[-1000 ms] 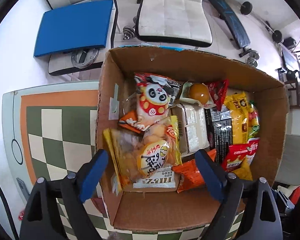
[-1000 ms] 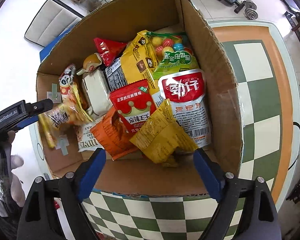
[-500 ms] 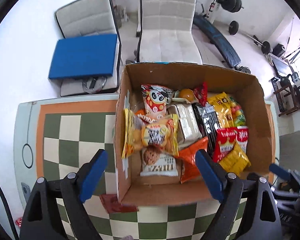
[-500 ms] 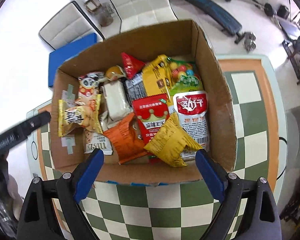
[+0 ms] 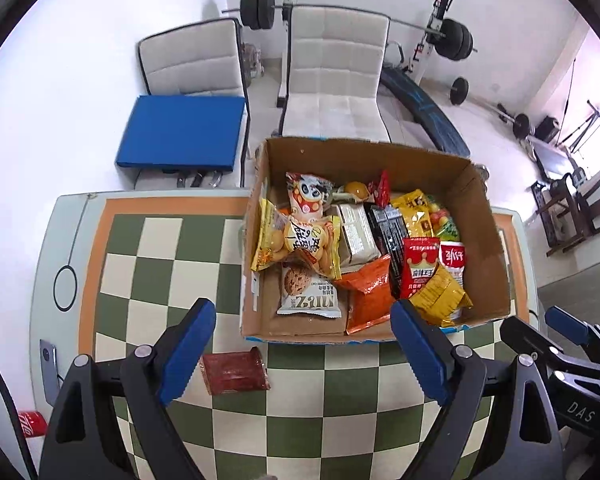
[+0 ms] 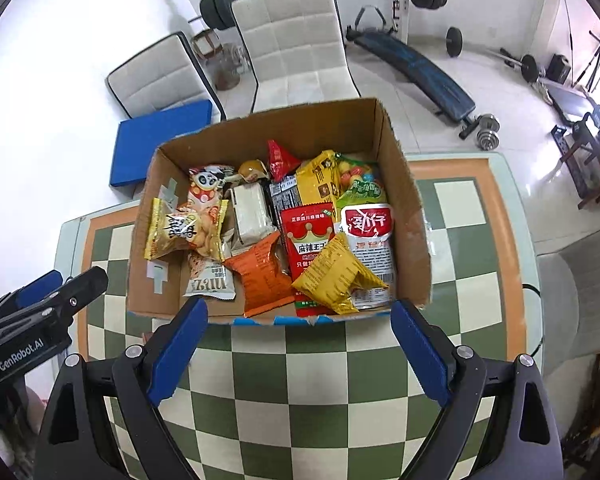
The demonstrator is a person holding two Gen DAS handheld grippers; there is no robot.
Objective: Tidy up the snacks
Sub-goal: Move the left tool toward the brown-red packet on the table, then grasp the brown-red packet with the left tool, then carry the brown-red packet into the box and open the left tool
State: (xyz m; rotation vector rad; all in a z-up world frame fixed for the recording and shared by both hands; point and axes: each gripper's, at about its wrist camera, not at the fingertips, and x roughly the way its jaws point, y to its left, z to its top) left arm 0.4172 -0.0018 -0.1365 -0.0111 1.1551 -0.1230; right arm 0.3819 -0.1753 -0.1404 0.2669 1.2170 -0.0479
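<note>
On the checkered bench sits your box, open at the top and full of snacks; its long axis runs left to right across both views, with the near wall facing you. Your left tongs hang above the bench just short of that near wall, blue pads spread wide apart and holding nothing. Your right tongs hover likewise in front of the box, also wide apart and empty.

Inside the box, the cookie pack lies with its long axis front to back, printed end toward you. Partly over its far end rests the yellow bag, lying crosswise. The orange bag sits right of the cookie pack, tilted, and the gold bag lies near the box's near right corner, over the lower end of the red pouch.

From the left view, your own right pad covers the box's near right corner, so the gold bag's near edge is cut off. Snacks at the back of the box overlap and their lower parts are hidden.

Only the left view shows a dark red packet lying flat on the bench in front of the box, between your left pads; in the right view the pad hides that spot. Only the right view shows the white-and-red pouch in full, beside the box's right wall.
</note>
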